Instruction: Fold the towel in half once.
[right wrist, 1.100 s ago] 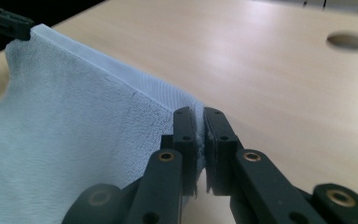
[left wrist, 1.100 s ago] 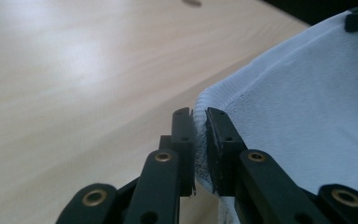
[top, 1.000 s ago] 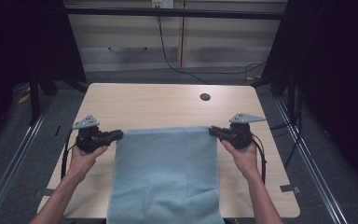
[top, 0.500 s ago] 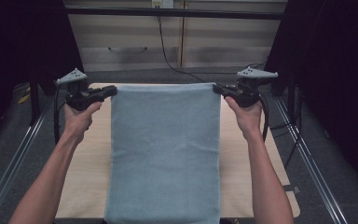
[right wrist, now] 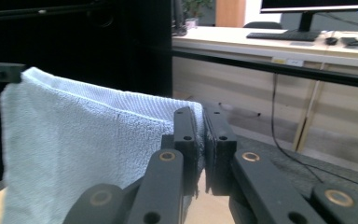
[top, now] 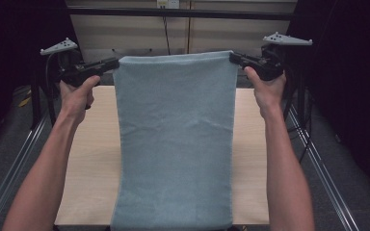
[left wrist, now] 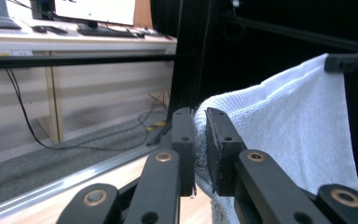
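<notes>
Plainly soft and limp, the pale blue towel [top: 173, 144] hangs down the middle of the frame over the worktop [top: 91, 159], its top corners, the best holds, clenched by the left tool [top: 112, 64] and right tool [top: 235, 57].

Both forearms reach forward, raised above the table [top: 91, 159]. The left gripper [top: 110, 63] and right gripper [top: 236, 57] point inward toward each other, jaws clamped tight at matching height.
</notes>
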Available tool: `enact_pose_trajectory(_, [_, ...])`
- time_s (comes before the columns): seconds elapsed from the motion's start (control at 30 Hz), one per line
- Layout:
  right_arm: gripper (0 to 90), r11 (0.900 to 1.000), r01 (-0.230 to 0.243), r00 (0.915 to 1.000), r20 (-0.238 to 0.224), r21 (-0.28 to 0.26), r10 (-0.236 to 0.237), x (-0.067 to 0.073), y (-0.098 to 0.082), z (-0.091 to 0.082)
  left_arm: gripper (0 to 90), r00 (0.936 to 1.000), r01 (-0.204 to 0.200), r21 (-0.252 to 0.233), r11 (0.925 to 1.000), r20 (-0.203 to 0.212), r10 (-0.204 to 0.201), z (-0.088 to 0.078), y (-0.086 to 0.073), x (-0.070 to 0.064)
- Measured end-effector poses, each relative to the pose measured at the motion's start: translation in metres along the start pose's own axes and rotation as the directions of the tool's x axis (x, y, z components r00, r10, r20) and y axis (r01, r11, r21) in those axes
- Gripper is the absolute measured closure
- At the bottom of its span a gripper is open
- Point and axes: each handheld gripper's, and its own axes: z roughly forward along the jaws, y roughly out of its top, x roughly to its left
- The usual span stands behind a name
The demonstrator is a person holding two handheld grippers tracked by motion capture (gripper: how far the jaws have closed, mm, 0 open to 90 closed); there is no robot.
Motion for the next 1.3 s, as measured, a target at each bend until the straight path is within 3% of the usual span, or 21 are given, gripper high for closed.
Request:
enact_pose_trajectory(0.27, [84.8,0.999,-0.024,0.9953,-0.094,0.028,0.026,0.015,-0.054,-0.030,82.5,0.9977,-0.048,0.056,0.9973,0.051,0.046,-0.014,-0.036,-0.023])
enact_pose_trajectory(0.4, [84.9,0.999,-0.004,0.9911,-0.133,0.039,0.009,0.031,-0.076,-0.056,82.5,0.9927,-0.097,0.079,0.9921,0.080,0.090,-0.043,-0.062,-0.045])
enact_pose_trajectory(0.5, [84.9,0.999,0.007,0.9873,-0.159,0.051,0.001,0.041,-0.087,-0.071,82.5,0.9940,-0.073,0.089,0.9933,0.087,0.066,-0.053,-0.071,-0.052])
enact_pose_trajectory(0.6, [84.8,0.998,0.010,0.9818,-0.190,0.069,0.003,0.056,-0.107,-0.094,82.5,0.9884,-0.051,0.089,0.9947,0.147,0.037,-0.076,-0.094,-0.066])
enact_pose_trajectory(0.63, [84.9,0.995,0.017,0.9775,-0.211,0.096,0.004,0.068,-0.125,-0.110,82.5,0.9863,-0.045,0.099,0.9941,0.163,0.028,-0.081,-0.103,-0.070])
enact_pose_trajectory(0.7, [84.8,0.994,0.016,0.9757,-0.219,0.106,0.007,0.072,-0.132,-0.114,82.5,0.9855,-0.021,0.132,0.9911,0.170,-0.002,-0.089,-0.124,-0.079])
enact_pose_trajectory(0.73, [84.8,0.988,0.010,0.9751,-0.220,0.153,0.024,0.084,-0.158,-0.123,82.5,0.9842,-0.030,0.157,0.9871,0.177,0.002,-0.092,-0.135,-0.083])
enact_pose_trajectory(0.77, [84.8,0.985,0.009,0.9754,-0.219,0.172,0.029,0.087,-0.167,-0.125,82.5,0.9835,-0.030,0.211,0.9770,0.181,-0.009,-0.098,-0.158,-0.090])
enact_pose_trajectory(0.8, [84.8,0.985,0.009,0.9754,-0.219,0.172,0.029,0.087,-0.167,-0.125,82.5,0.9835,-0.030,0.211,0.9770,0.181,-0.009,-0.098,-0.158,-0.090])
enact_pose_trajectory(0.83, [84.8,0.975,-0.027,0.9696,-0.232,0.222,0.079,0.096,-0.198,-0.130,82.5,0.9836,-0.019,0.264,0.9644,0.178,-0.029,-0.102,-0.181,-0.092])
enact_pose_trajectory(0.9, [84.8,0.968,-0.041,0.9658,-0.238,0.249,0.102,0.099,-0.212,-0.130,82.5,0.9826,-0.013,0.285,0.9584,0.181,-0.040,-0.103,-0.193,-0.093])
enact_pose_trajectory(0.93, [84.8,0.941,-0.064,0.9631,-0.226,0.332,0.145,0.104,-0.242,-0.127,82.4,0.9790,0.004,0.311,0.9503,0.192,-0.067,-0.102,-0.204,-0.093])
enact_pose_trajectory(0.97, [84.8,0.931,-0.070,0.9622,-0.222,0.359,0.158,0.105,-0.251,-0.127,82.4,0.9787,0.007,0.337,0.9414,0.191,-0.075,-0.101,-0.213,-0.094])
enact_pose_trajectory(1.0, [84.8,0.931,-0.070,0.9622,-0.222,0.359,0.158,0.105,-0.251,-0.127,82.4,0.9788,0.002,0.369,0.9293,0.190,-0.077,-0.099,-0.225,-0.095])
enact_pose_trajectory(1.03, [84.8,0.920,-0.097,0.9555,-0.223,0.379,0.193,0.106,-0.262,-0.126,82.4,0.9746,0.013,0.416,0.9091,0.198,-0.105,-0.096,-0.242,-0.096])
enact_pose_trajectory(1.1, [84.8,0.892,-0.097,0.9540,-0.214,0.442,0.210,0.110,-0.283,-0.121,82.4,0.9726,0.027,0.466,0.8845,0.192,-0.131,-0.091,-0.258,-0.098])
enact_pose_trajectory(1.13, [84.7,0.873,-0.084,0.9553,-0.211,0.480,0.207,0.113,-0.290,-0.117,82.4,0.9737,0.012,0.499,0.8668,0.192,-0.124,-0.088,-0.264,-0.100])
enact_pose_trajectory(1.17, [84.7,0.843,-0.061,0.9587,-0.204,0.534,0.199,0.116,-0.300,-0.111,82.4,0.9784,-0.008,0.538,0.8429,0.179,-0.104,-0.085,-0.273,-0.102])
enact_pose_trajectory(1.2, [84.8,0.832,-0.047,0.9641,-0.193,0.553,0.183,0.117,-0.303,-0.108,82.4,0.9829,-0.025,0.545,0.8381,0.167,-0.079,-0.084,-0.275,-0.101])
enact_pose_trajectory(1.27, [84.8,0.830,-0.054,0.9604,-0.199,0.555,0.195,0.115,-0.304,-0.106,82.4,0.9812,-0.017,0.544,0.8389,0.170,-0.091,-0.082,-0.274,-0.099])
enact_pose_trajectory(1.3, [84.9,0.828,-0.055,0.9647,-0.184,0.558,0.188,0.113,-0.304,-0.105,82.3,0.9841,-0.009,0.541,0.8408,0.154,-0.089,-0.079,-0.274,-0.096])
